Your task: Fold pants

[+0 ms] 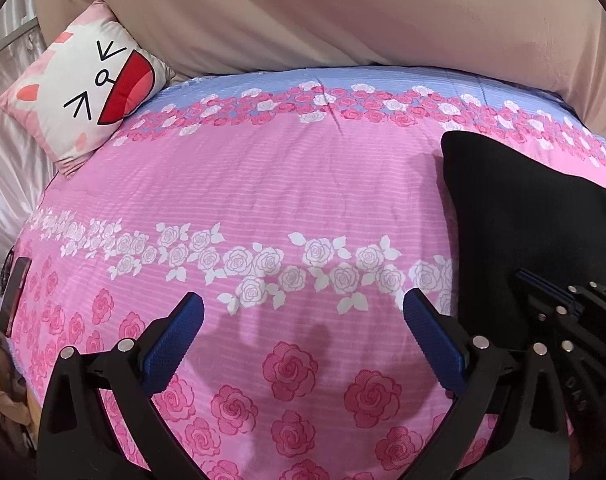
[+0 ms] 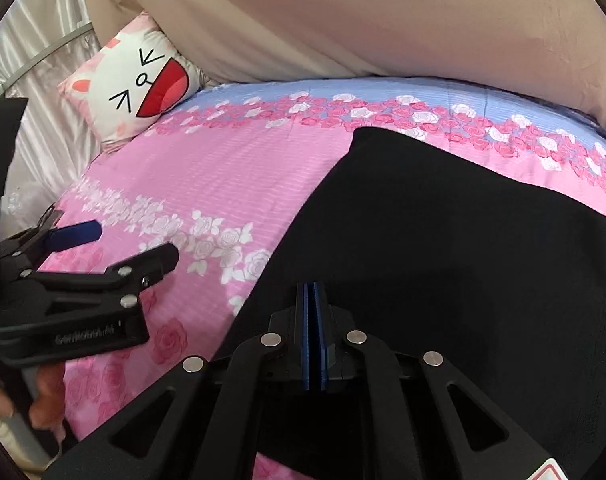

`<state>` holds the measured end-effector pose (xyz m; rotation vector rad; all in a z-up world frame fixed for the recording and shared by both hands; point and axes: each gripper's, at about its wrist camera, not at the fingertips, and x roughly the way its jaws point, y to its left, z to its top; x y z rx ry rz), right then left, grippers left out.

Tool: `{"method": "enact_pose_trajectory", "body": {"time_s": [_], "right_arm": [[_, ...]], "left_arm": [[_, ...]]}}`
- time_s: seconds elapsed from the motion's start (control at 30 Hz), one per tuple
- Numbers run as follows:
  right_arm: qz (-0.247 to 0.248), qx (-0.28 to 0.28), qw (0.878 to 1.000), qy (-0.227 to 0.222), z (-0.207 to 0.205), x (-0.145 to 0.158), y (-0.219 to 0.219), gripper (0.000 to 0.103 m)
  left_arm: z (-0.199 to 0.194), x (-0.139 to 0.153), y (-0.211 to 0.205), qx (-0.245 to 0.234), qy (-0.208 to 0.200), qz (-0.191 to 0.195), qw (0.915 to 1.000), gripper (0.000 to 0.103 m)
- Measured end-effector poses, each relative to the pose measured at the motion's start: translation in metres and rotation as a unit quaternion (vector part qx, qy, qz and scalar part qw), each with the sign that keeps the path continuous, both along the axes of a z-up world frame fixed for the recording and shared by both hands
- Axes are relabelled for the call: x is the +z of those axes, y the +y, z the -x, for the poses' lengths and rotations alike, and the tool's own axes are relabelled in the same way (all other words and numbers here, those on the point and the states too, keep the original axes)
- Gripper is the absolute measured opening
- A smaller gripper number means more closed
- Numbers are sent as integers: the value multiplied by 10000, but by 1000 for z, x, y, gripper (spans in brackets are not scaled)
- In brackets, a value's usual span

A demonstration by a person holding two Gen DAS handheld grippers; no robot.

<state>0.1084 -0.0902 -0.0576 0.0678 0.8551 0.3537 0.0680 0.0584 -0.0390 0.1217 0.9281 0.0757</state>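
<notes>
The left gripper (image 1: 303, 312) hangs over the bedspread (image 1: 263, 184) with its blue-padded jaws spread wide and nothing between them, only pink cloth with roses underneath. From the right wrist view it shows again at the left edge (image 2: 135, 244), a hand (image 2: 43, 396) gripping its handle from below. The right gripper (image 2: 313, 304) has its blue pads pressed almost together, a thin slit between them; whether any fold of cloth is caught in that slit cannot be told, as the jaws sit right over the black pants (image 2: 443, 248). The pants lie flat on the right side of the bed, one squared corner reaching toward the blue band of the bedspread, and in the left wrist view they fill the right edge (image 1: 515, 208). At the far left corner a cartoon-face cushion (image 1: 91, 88) leans against beige fabric (image 1: 303, 12)
</notes>
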Motion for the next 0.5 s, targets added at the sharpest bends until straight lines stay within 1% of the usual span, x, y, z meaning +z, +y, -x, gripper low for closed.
{"method": "enact_pose_trajectory", "body": {"time_s": [0.1, 0.17, 0.2, 0.27, 0.3, 0.33, 0.37, 0.4, 0.43, 0.5], "right_arm": [[151, 95, 9998, -106, -2, -1, 8, 8], [151, 179, 9997, -93, -4, 2, 7, 8], [21, 185, 9998, -73, -1, 8, 0, 7], [-354, 74, 9992, -148, 10, 25, -22, 8], [-510, -138, 9979, -364, 24, 40, -45, 17], [-520, -401, 9962, -566, 37, 50, -65, 41], [-501, -629, 9944, -680, 48, 56, -81, 53], [-490, -1017, 9905, -785, 62, 62, -111, 60], [-482, -1258, 9877, -793, 71, 63, -130, 60], [-350, -1754, 9819, -627, 87, 59, -165, 60]], "left_arm": [[1, -1, -3, 16, 7, -62, 10000, 98], [1, 0, -3, 47, 19, -57, 10000, 98], [2, 1, -3, 50, 23, -37, 10000, 98], [5, 5, 0, -20, 39, 160, 9999, 98], [6, 8, 5, -97, 48, 383, 9992, 98], [7, 10, 9, -168, 55, 619, 9979, 98], [7, 11, 11, -233, 85, 867, 9959, 98], [5, 10, 14, -312, 163, 1139, 9929, 98], [3, 9, 12, -380, 217, 1324, 9902, 98], [0, 7, 3, -546, 313, 1556, 9858, 98]]}}
